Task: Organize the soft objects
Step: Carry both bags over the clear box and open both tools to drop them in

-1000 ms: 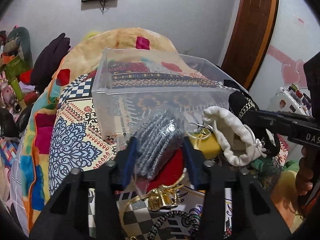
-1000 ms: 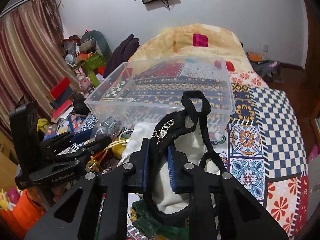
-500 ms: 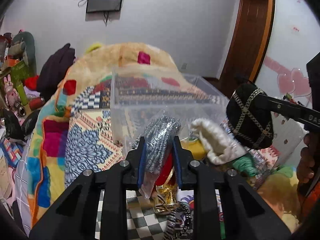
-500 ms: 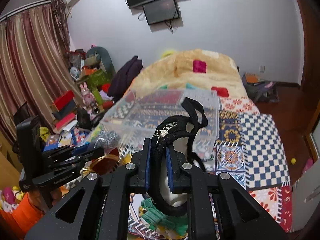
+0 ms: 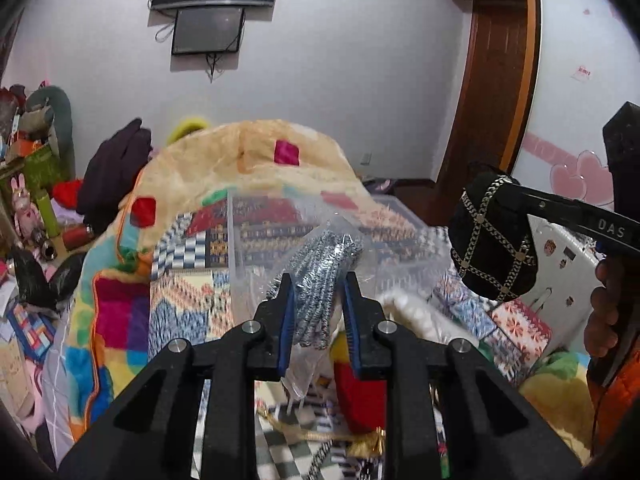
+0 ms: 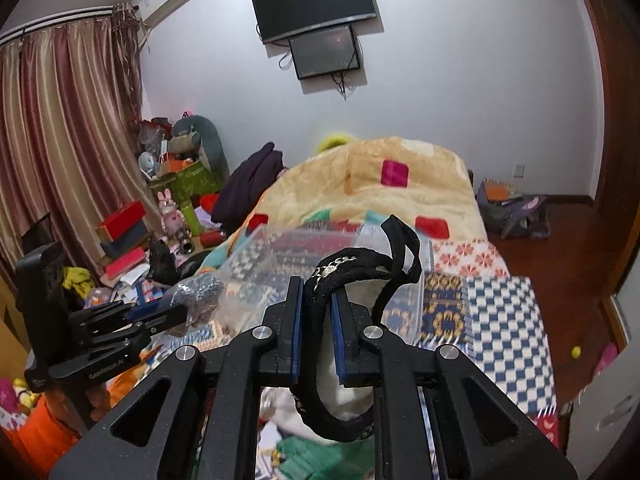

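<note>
While I am holding both arms up over the bed [image 6: 400,196], my left hand-held gripper [image 5: 319,298] is squeezing a clear plastic bag [image 5: 304,360] with a gray and white knit bundle [image 5: 320,276] inside it. The blue pads [image 5: 287,332] are pressing on both sides of the bundle, and the loose end of the bag is hanging down below them. In the right wrist view, that same left hand-held gripper [image 6: 176,312] is showing up at the left, with the gray bundle [image 6: 196,292] sticking out of its tip.

Behind the bundle, a clear plastic box [image 5: 288,232] is sitting on the bright patterned blanket [image 5: 180,292]. A white fluffy thing [image 5: 408,312] is lying just in front of the box, and something red [image 5: 360,392] is lying under my left hand-held gripper.

Farther right, my right hand-held gripper [image 6: 316,320] is pinching a black strap with a silver chain [image 6: 340,272]. The strap is looping up past the blue pads [image 6: 297,336] and also hanging down under them. In the left wrist view, that strap belongs to a black pouch crossed with chains [image 5: 494,236], which is hanging in the air at the tip of the right hand-held gripper [image 5: 524,208], beside the box and above the blanket.

Two dark screens [image 6: 320,12] are hanging on the white wall behind the bed.
</note>
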The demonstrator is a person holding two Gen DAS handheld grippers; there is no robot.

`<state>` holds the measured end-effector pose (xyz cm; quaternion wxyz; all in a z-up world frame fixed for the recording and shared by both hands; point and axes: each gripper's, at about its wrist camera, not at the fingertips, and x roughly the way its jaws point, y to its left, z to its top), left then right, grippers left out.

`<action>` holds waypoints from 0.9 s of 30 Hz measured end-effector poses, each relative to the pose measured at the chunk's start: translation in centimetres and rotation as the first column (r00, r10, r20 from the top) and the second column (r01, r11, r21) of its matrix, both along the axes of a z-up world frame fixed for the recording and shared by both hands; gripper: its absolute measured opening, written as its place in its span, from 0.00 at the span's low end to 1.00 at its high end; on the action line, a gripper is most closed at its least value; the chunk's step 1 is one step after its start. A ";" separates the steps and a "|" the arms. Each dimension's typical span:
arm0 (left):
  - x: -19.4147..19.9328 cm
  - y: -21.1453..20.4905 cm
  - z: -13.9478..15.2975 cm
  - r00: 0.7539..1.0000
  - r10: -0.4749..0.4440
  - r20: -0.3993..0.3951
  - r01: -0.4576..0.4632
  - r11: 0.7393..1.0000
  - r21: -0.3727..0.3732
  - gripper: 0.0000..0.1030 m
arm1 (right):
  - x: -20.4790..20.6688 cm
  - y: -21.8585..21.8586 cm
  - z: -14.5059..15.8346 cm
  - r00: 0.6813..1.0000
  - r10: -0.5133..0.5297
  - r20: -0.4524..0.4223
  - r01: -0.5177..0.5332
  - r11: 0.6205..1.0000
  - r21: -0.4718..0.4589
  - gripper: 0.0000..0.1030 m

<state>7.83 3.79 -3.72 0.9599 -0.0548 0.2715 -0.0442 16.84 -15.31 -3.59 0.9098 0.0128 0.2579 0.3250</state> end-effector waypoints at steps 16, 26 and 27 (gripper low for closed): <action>8.9 0.5 -0.8 0.995 -0.014 -0.099 0.019 0.999 0.051 0.21 | 6.5 5.0 -1.8 1.000 -0.016 0.023 0.018 0.992 -0.122 0.11; 12.4 -0.7 -3.7 0.980 -0.025 -0.198 0.047 0.994 0.103 0.21 | 9.9 7.9 -5.6 0.985 0.052 -0.161 -0.084 0.978 -0.193 0.11; 12.6 -0.8 -4.0 0.978 -0.027 -0.207 0.050 0.993 0.107 0.21 | 9.9 8.1 -5.9 0.982 0.064 -0.176 -0.100 0.974 -0.202 0.11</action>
